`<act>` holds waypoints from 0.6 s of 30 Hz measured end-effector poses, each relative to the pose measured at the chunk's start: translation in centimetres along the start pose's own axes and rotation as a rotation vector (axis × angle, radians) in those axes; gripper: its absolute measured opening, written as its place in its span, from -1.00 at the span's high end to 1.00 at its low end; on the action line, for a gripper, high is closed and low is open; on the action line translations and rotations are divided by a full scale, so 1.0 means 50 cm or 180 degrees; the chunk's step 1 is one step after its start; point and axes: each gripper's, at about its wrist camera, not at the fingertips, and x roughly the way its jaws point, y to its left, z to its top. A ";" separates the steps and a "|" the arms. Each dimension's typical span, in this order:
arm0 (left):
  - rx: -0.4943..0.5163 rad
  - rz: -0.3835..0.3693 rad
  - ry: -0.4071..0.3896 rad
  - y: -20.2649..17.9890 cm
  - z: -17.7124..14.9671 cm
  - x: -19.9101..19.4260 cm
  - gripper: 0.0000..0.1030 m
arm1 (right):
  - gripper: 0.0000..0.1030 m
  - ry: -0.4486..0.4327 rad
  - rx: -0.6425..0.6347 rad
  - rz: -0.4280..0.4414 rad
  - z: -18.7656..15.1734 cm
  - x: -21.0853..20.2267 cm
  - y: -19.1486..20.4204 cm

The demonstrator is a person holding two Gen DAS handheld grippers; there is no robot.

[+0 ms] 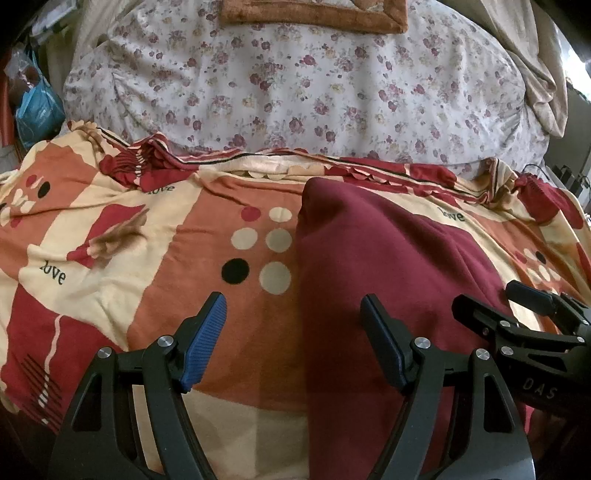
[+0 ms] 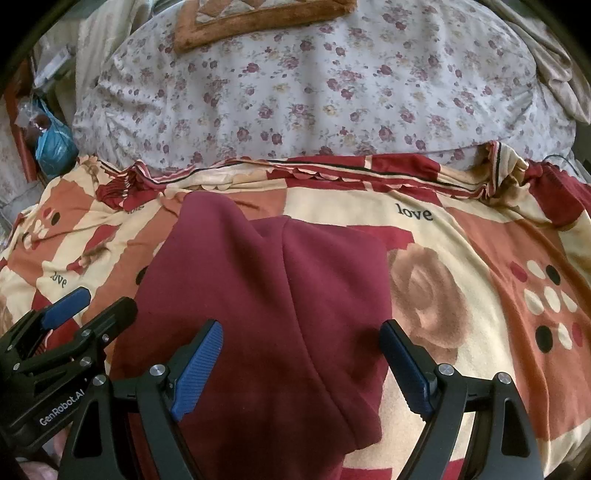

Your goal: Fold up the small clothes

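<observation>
- Here we see the left gripper (image 1: 293, 339) gaping, empty, above the maroon garment's (image 1: 388, 258) left edge.
- Only our right-wrist view shows the right gripper (image 2: 301, 354) gaping, empty, over the garment's far edge.

1. Bed (image 2: 332, 92), floral sheet, beyond both jaws.
2. Patterned blanket (image 2: 480, 240), red, cream, orange, under the jaws.
3. Maroon garment (image 2: 258, 295), on the blanket, ahead of right jaws.
4. Brown mat (image 1: 314, 14), far end.

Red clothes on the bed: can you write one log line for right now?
maroon garment: flat on blanket | left claw: open, empty | right claw: open, empty | fold: not begun
</observation>
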 end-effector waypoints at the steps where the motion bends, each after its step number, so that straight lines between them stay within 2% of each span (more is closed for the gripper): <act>1: -0.0003 -0.0001 0.0000 0.000 0.001 -0.001 -0.46 | -0.65 0.0003 0.0005 -0.0003 0.000 0.000 0.001; 18: -0.0103 -0.0047 0.0004 0.019 0.003 0.011 -0.46 | -0.65 0.0044 -0.0034 0.0014 0.006 0.010 0.009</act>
